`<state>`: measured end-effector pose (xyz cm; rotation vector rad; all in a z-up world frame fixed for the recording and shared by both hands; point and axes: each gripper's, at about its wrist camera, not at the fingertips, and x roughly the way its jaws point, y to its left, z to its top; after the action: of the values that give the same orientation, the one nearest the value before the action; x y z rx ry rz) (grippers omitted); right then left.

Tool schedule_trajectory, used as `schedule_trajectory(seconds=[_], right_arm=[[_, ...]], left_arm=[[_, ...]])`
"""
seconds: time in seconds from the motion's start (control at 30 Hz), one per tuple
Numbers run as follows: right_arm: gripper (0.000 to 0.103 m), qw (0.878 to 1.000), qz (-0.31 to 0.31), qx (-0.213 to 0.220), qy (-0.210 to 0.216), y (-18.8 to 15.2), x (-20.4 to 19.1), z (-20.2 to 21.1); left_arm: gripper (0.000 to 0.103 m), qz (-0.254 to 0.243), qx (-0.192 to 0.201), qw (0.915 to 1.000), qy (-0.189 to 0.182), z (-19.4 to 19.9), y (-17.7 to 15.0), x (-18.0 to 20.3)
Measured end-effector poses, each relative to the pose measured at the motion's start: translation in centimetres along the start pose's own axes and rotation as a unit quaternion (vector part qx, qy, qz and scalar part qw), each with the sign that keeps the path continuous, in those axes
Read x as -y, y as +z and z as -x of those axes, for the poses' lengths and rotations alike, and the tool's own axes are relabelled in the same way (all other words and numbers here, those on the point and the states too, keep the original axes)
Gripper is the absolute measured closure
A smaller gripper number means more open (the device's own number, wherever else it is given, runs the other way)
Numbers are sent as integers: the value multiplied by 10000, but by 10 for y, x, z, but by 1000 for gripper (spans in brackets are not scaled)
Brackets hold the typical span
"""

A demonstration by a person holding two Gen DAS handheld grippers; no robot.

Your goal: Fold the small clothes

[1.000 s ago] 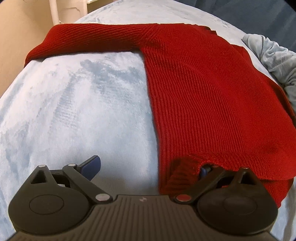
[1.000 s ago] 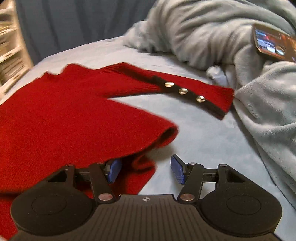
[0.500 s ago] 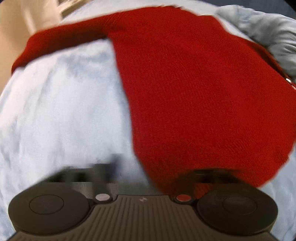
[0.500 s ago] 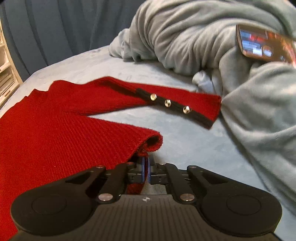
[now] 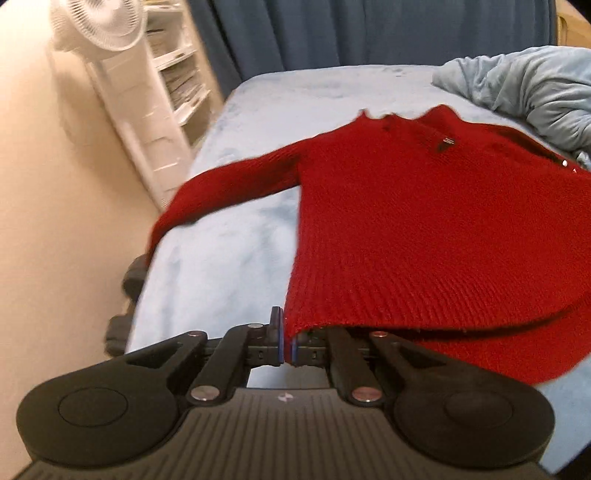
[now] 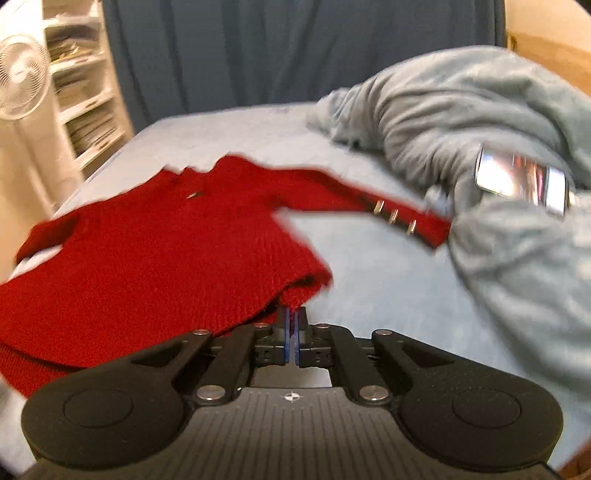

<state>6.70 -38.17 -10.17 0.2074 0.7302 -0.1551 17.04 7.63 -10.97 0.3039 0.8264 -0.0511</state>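
Observation:
A small red knit sweater [image 5: 424, 221] lies spread on the pale blue bed [image 5: 229, 266], sleeves out to both sides. My left gripper [image 5: 287, 334] is shut on the sweater's lower left hem corner, which is raised off the bed. In the right wrist view the same red sweater [image 6: 166, 258] shows, its right sleeve cuff with three metal buttons [image 6: 393, 217] reaching toward the blanket. My right gripper [image 6: 293, 325] is shut on the lower right hem corner, lifted above the bed [image 6: 388, 295].
A rumpled grey-blue blanket [image 6: 498, 184] is heaped at the right, with a lit phone [image 6: 524, 182] resting on it. A white fan [image 5: 99, 22] and white shelves [image 5: 173, 81] stand left of the bed. Dark blue curtains [image 6: 295, 48] hang behind.
Both grippers went from open beside the hem to shut on its two corners. Both then rose and pulled back, lifting the hem off the bed.

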Motion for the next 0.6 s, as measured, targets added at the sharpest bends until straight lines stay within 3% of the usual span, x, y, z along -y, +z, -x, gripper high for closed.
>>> schedule_trajectory(seconds=[0.1, 0.23, 0.43, 0.5, 0.6], right_arm=[[102, 9991, 130, -393, 7, -43, -20, 10], [102, 9931, 183, -1143, -192, -88, -32, -14], [102, 9970, 353, -672, -152, -71, -42, 20], [102, 9972, 434, -593, -163, -70, -42, 28], [102, 9958, 355, -811, -225, -85, -38, 26]], left_arm=[[99, 64, -261, 9996, 82, 0, -26, -15], [99, 84, -588, 9982, 34, -16, -52, -9], [99, 30, -180, 9997, -142, 22, -57, -12], [99, 9, -180, 9997, -137, 23, -60, -11], [99, 81, -397, 9992, -74, 13, -71, -9]])
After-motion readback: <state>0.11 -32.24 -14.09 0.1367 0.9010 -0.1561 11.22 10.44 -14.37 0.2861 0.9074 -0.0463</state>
